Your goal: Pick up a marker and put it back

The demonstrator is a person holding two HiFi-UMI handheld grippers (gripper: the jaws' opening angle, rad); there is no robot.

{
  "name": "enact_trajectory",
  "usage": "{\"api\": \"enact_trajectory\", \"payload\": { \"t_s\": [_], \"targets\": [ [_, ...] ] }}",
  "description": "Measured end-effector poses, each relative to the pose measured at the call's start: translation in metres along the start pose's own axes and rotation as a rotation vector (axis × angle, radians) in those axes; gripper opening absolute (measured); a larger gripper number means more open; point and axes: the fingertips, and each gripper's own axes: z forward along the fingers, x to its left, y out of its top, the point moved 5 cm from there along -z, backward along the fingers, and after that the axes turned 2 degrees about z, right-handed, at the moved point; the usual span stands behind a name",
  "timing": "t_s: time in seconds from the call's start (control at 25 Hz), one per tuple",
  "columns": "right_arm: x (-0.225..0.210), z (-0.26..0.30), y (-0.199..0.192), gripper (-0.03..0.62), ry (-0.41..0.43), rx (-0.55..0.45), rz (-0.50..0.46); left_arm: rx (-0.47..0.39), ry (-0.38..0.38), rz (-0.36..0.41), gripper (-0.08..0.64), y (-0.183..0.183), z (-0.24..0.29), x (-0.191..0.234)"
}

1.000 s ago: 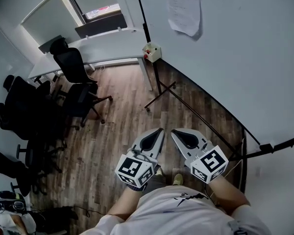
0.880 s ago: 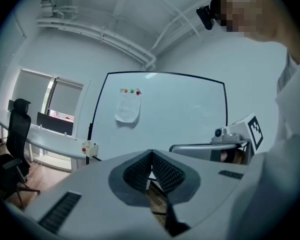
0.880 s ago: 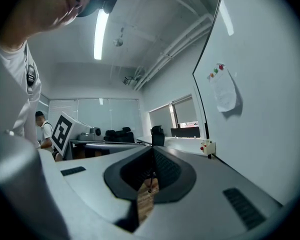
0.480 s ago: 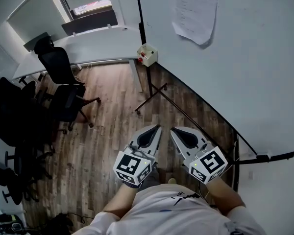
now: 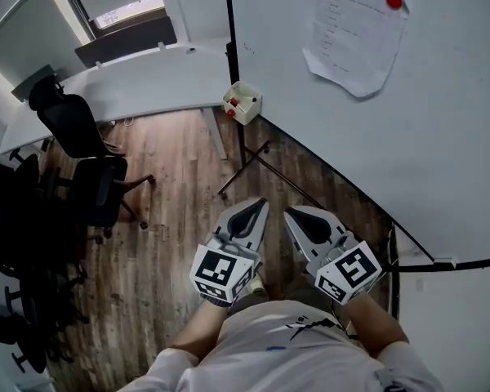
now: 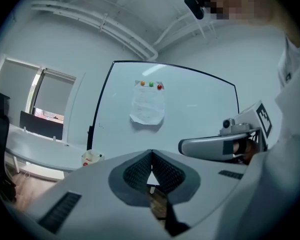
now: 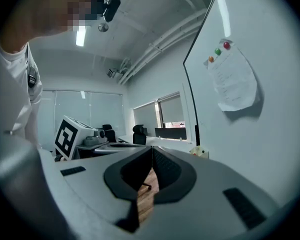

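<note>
Only the head view shows the wooden floor (image 5: 171, 211) left of the whiteboard (image 5: 425, 137), open as far as the curved desk (image 5: 147, 76) and the black office chairs (image 5: 73, 129). The board's stand legs (image 5: 257, 155) reach onto the floor just ahead of the grippers. The left gripper view alone takes in the whole board, with three magnets (image 6: 151, 84), orange, green and red, above the paper sheet (image 6: 147, 105). A cream box (image 5: 242, 102) hangs at the whiteboard's left edge with red-capped items (image 5: 232, 103) inside, too small to tell as markers. The left gripper (image 5: 261, 203) and right gripper (image 5: 289, 213) are held side by side close to the person's body, pointing forward along the board's foot, well apart from the box. Each has its jaws pressed together with nothing between them.
</note>
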Motion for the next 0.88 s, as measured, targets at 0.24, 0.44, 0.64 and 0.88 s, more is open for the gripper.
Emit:
{"api": "enact_trajectory", "payload": {
  "t_s": [0.24, 0.44, 0.64, 0.88],
  "targets": [
    [-0.023, 0.033, 0.0, 0.014, -0.027, 0.022, 0.008, 0.021, -0.004, -0.004, 0.011, -0.005, 0.025, 0.036],
    [-0.057, 0.066, -0.004, 0.014, -0.009, 0.027, 0.02, 0.046, 0.017, -0.014, 0.011, -0.011, 0.057, 0.065],
    [-0.1, 0.104, 0.002, 0.014, 0.026, 0.022, 0.014, 0.062, 0.059, 0.002, 0.011, 0.0, 0.097, 0.097],
    [-0.159, 0.141, 0.018, 0.014, 0.076, 0.006, 0.012, 0.1, 0.121, 0.023, 0.011, 0.005, 0.155, 0.136]
  ]
}}
